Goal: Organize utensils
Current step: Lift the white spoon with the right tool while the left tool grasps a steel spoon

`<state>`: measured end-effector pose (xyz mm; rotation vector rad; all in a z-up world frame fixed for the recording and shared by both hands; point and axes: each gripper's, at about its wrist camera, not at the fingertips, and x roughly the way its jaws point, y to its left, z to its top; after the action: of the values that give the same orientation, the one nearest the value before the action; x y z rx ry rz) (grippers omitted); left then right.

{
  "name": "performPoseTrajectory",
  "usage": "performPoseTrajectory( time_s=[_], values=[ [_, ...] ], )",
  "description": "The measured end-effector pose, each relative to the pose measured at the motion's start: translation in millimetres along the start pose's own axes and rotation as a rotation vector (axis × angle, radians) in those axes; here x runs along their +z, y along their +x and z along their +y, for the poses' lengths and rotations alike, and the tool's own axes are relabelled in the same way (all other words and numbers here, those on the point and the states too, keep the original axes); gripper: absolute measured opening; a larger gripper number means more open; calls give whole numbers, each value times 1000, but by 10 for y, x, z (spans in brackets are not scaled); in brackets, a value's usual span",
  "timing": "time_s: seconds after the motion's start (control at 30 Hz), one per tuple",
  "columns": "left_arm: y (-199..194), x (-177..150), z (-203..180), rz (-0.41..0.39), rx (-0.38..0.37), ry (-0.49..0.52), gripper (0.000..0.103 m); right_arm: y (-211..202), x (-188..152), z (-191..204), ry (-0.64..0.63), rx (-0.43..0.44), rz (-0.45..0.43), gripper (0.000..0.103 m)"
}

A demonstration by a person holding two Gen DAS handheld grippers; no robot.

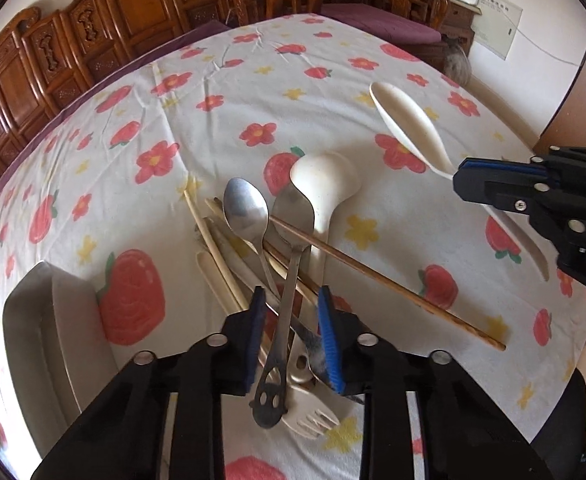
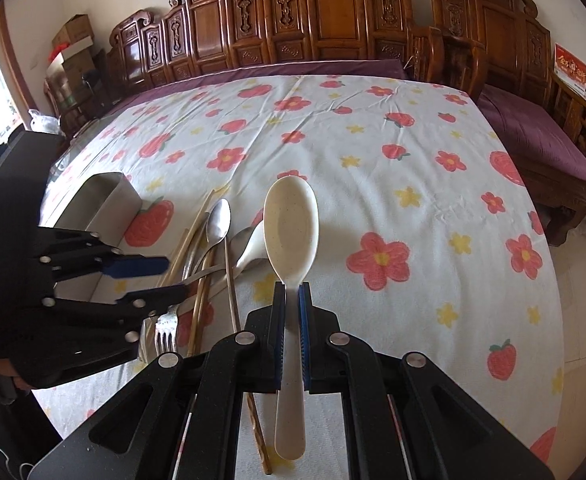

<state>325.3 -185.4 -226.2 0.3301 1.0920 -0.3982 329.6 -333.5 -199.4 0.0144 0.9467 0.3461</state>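
A pile of utensils lies on the flowered tablecloth: steel spoons [image 1: 245,209], a white ladle [image 1: 325,184], a brown chopstick [image 1: 389,286], pale chopsticks [image 1: 217,252] and a cream fork [image 1: 307,412]. My left gripper [image 1: 291,300] is open just above the pile, its fingers either side of a steel spoon handle [image 1: 281,328]. My right gripper [image 2: 292,292] is shut on a cream spoon [image 2: 291,232] and holds it above the table; the spoon also shows in the left wrist view [image 1: 407,124]. The left gripper shows in the right wrist view [image 2: 161,280], and the pile [image 2: 217,240] beside it.
A steel utensil holder [image 1: 49,320] stands left of the pile; it also shows in the right wrist view [image 2: 105,200]. Carved wooden benches [image 2: 293,32] with purple cushions [image 2: 533,136] ring the table's far sides.
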Motion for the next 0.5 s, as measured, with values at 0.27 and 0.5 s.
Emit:
performPoseTrajectory(
  time_s=[0.27, 0.5],
  values=[
    [197, 28, -64, 79, 80, 65, 14, -48, 30, 13, 4, 12, -13, 8],
    [124, 70, -110, 42, 86, 63, 6, -59, 32, 0, 10, 10, -13, 8]
  ],
)
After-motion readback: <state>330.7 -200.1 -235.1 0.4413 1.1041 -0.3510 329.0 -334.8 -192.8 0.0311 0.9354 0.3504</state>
